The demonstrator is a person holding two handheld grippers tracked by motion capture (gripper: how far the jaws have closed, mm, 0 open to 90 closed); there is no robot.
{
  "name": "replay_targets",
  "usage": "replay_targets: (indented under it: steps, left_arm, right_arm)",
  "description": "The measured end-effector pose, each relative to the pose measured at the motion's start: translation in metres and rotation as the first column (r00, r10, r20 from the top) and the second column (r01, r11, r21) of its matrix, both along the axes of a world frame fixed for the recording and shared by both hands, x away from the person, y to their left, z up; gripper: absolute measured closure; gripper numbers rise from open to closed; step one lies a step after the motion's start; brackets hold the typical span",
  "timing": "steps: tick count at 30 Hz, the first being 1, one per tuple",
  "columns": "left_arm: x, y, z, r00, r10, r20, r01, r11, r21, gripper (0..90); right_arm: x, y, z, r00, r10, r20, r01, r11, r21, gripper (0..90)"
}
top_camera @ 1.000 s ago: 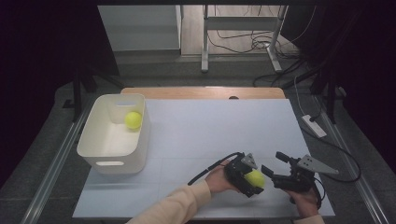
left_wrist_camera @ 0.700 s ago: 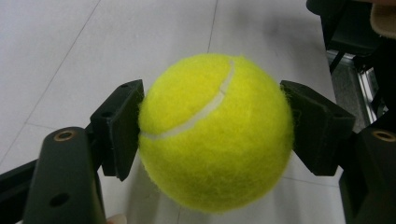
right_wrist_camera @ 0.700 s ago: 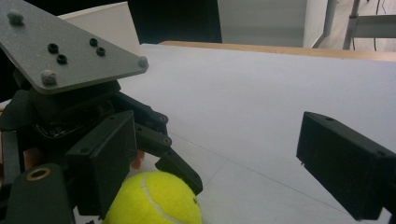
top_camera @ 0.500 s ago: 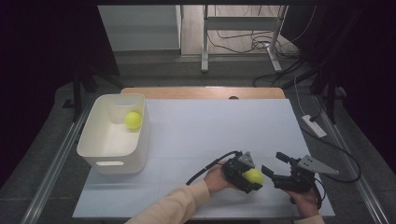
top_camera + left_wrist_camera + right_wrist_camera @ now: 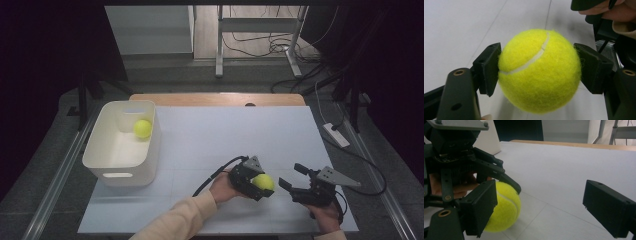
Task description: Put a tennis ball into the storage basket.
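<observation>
Yellow felt tennis ball [image 5: 263, 181] sits low and right of centre in the high view, clamped between the closed jaws of the left gripper [image 5: 257, 184], whose pads press its flanks. The right gripper [image 5: 292, 176] waits beside it, jaws wide and empty. Carrying it well likely means keeping the squeeze steady, lifting clear of the white tabletop [image 5: 235, 135], and travelling toward the white plastic bin [image 5: 101, 162] at middle left, where a second yellow ball [image 5: 142, 128] lies.

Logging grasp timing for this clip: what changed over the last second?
The left gripper closed on the yellow-green felt tennis ball, pads now pressing both sides, and shifted slightly. The right gripper stayed open in place; the second ball stayed in the white plastic bin.
</observation>
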State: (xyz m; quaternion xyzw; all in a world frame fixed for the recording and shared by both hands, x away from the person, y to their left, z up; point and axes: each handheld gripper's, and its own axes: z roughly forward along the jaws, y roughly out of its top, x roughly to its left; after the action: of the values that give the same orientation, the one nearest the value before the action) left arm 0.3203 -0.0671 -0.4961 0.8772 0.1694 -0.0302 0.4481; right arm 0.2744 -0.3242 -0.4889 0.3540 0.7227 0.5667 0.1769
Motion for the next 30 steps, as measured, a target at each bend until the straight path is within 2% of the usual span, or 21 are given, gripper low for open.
replay_targets:
  steps: [6, 16, 30]
  left_arm:
    - [0.000, 0.012, 0.006, 0.9995, 0.027, 0.016, -0.027, 0.9995, -0.015, 27.3]
    - [0.001, 0.030, 0.015, 0.9978, 0.065, 0.012, -0.065, 0.9968, -0.047, 27.3]
    - [0.004, 0.048, 0.030, 0.9937, 0.108, 0.030, -0.106, 0.9914, -0.078, 27.3]
  right_arm:
    - [-0.001, 0.001, 0.000, 1.0000, 0.001, 0.000, -0.001, 1.0000, 0.000, 12.1]
    - [-0.001, 0.003, -0.001, 1.0000, 0.003, -0.005, -0.003, 1.0000, -0.001, 12.1]
    - [-0.001, 0.004, -0.001, 1.0000, 0.006, -0.006, -0.006, 1.0000, -0.004, 12.1]
